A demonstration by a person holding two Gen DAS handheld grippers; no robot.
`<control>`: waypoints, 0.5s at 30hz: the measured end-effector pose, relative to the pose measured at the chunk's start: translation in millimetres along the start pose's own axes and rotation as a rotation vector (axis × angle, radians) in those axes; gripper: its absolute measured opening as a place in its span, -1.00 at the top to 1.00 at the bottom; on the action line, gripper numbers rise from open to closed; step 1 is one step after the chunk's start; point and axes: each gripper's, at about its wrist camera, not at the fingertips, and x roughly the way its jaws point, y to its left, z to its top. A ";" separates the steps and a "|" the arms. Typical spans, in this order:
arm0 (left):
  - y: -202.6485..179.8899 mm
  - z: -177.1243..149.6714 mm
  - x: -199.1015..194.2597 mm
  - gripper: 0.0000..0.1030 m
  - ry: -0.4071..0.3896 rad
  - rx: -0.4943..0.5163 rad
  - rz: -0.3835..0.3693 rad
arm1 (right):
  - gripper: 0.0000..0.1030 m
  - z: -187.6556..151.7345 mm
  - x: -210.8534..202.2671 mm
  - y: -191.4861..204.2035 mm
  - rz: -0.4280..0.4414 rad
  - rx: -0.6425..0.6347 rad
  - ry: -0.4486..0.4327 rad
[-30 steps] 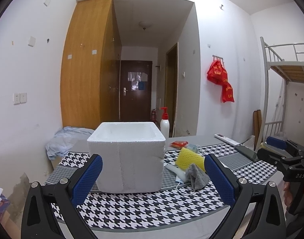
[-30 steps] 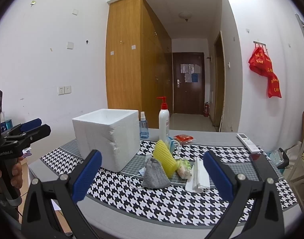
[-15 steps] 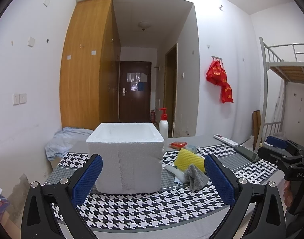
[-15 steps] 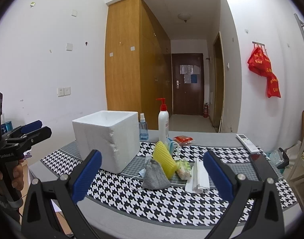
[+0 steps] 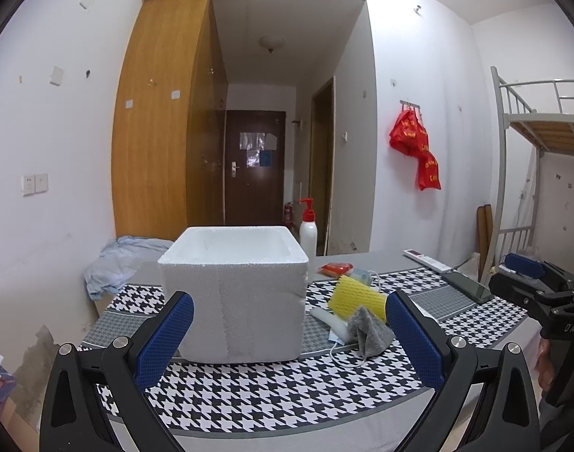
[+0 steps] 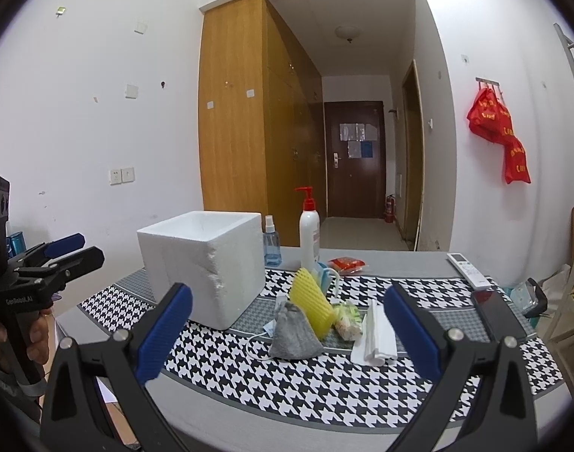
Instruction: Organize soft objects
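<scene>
A white foam box [image 5: 234, 293] [image 6: 204, 263] stands open-topped on the houndstooth table mat [image 5: 268, 388]. Right of it lies a pile of soft things: a yellow sponge [image 5: 358, 297] [image 6: 311, 307], a grey cloth [image 5: 368, 331] [image 6: 294, 333], folded white tissue [image 6: 375, 335], a small green-white packet [image 6: 347, 318] and a blue face mask [image 6: 321, 273]. My left gripper [image 5: 287, 335] is open and empty, held near the table's front edge facing the box. My right gripper [image 6: 287, 333] is open and empty, in front of the pile.
A white pump bottle [image 6: 309, 231] and a blue spray bottle [image 6: 272, 243] stand behind the box. A red packet [image 6: 345, 263], a white remote [image 6: 467, 269] and a dark phone [image 6: 496, 312] lie on the right. A blue garment [image 5: 117, 260] lies at the left.
Both grippers have drifted only slightly; the views sit a touch lower and closer to the table. Nothing on the table has moved.
</scene>
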 end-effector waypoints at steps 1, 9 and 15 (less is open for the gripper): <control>-0.2 -0.2 0.4 -0.98 0.000 -0.001 0.000 | -0.99 -0.1 0.3 -0.6 0.000 0.001 0.000; -2.0 0.8 5.6 -0.98 0.008 0.000 -0.016 | -0.99 -0.6 4.0 -3.9 -0.007 0.004 0.010; -10.3 2.3 20.8 -0.98 0.037 0.027 -0.049 | -0.99 -1.0 10.0 -8.9 -0.021 0.007 0.026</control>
